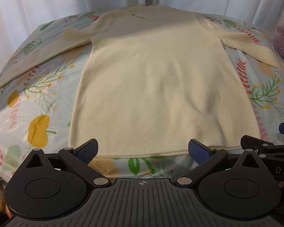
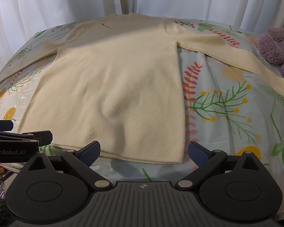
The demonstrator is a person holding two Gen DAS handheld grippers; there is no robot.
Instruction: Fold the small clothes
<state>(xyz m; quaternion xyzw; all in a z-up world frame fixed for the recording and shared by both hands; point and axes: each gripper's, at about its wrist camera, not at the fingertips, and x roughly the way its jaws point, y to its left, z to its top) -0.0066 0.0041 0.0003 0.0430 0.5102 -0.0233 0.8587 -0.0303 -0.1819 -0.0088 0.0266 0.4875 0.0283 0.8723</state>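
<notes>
A cream knit sweater point(image 1: 161, 79) is laid flat, body smooth and both sleeves spread outward, on a surface covered with a floral-print plastic sheet point(image 1: 37, 113); whether a tabletop or a bed lies beneath cannot be told. The collar lies at the far end of the sweater, toward a white curtain point(image 1: 47, 0), and the hem point(image 1: 151, 152) lies nearest the cameras. A purple plush toy point(image 2: 274, 45) sits beyond the sweater's right sleeve point(image 2: 227, 51).

The left hand-held gripper point(image 1: 143, 151) is held just short of the hem, jaws wide apart and nothing between them. The right hand-held gripper point(image 2: 143, 151) is held likewise at the hem near its right corner, jaws apart and empty.

No fold is judged to have been made. For a clean first fold, the sleeves should be brought across the sweater's body, each cuff pinched through the full knit thickness and laid down without dragging. A soft ridge point(image 2: 119, 117) above the hem should be flattened beforehand. The slick sheet may let the sweater slide.
</notes>
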